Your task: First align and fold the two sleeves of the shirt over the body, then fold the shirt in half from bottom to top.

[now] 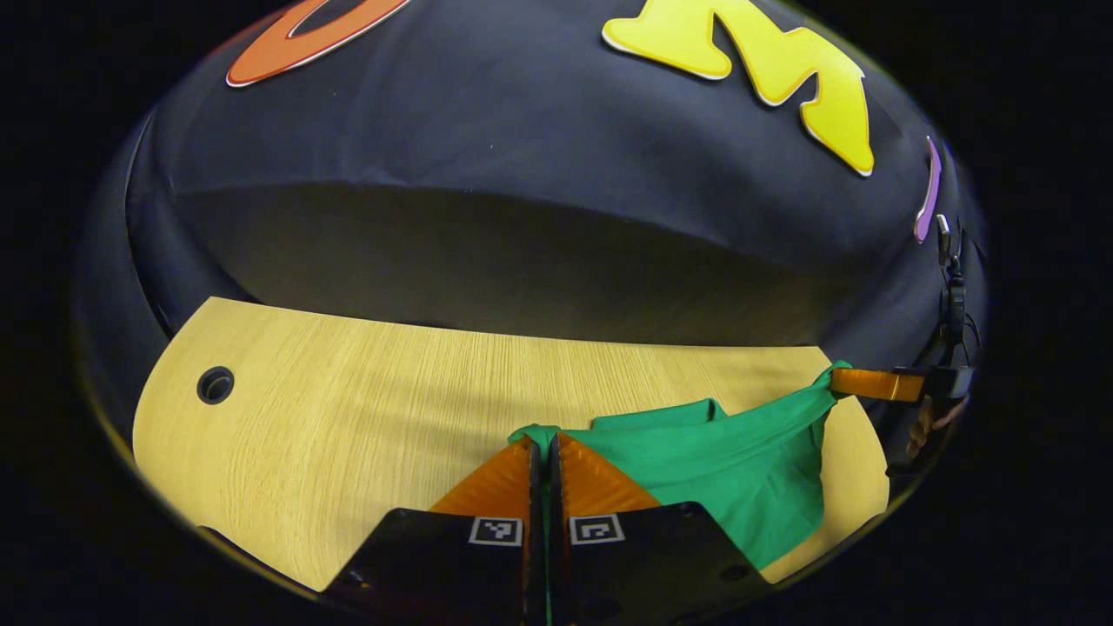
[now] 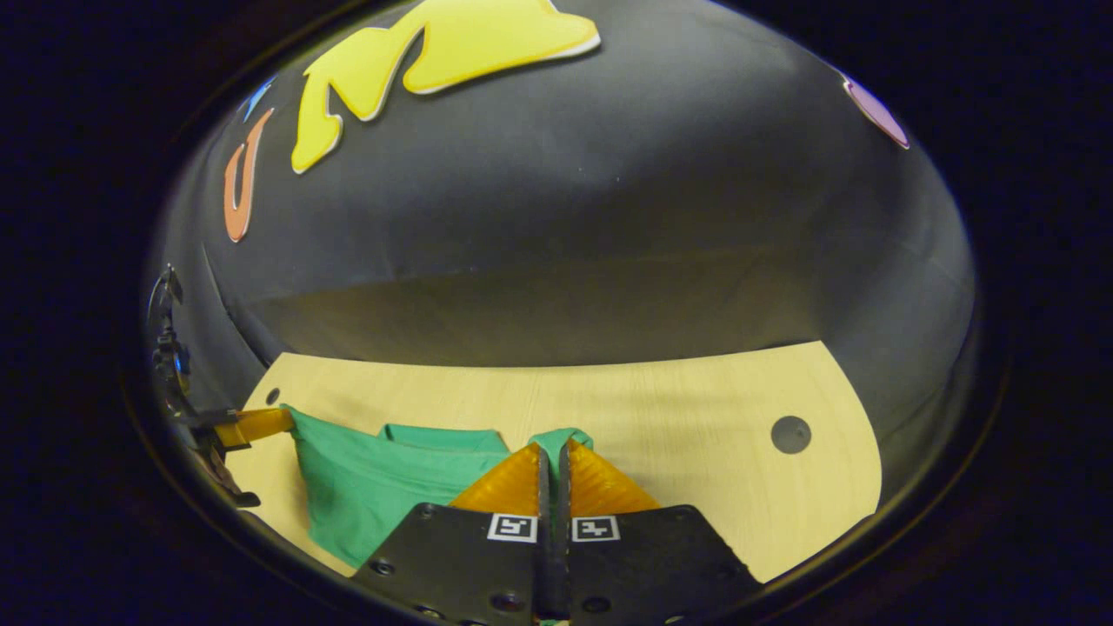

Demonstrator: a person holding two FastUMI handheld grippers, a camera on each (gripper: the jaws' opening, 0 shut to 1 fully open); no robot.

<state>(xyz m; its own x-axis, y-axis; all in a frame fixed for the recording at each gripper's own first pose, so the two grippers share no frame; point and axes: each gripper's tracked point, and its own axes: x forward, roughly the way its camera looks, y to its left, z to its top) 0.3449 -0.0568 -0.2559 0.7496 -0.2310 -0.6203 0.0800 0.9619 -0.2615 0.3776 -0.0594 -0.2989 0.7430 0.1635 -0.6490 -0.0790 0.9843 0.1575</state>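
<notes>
Tongs of both grippers, left [image 1: 545, 445] and right [image 2: 553, 452], clamped tight on green shirt [image 1: 739, 469].

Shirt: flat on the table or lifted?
Lifted: the shirt hangs stretched between both tongs, left tongs and right tongs, each shut on an edge.

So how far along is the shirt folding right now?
Done: I cannot tell whether the sleeves are folded, as the green shirt hangs bunched. In hand: the left gripper and the right gripper each pinch an edge of it, lifting the cloth above the wooden table, which looks like the bottom-to-top fold. Left: laying it down flat and letting go.
</notes>
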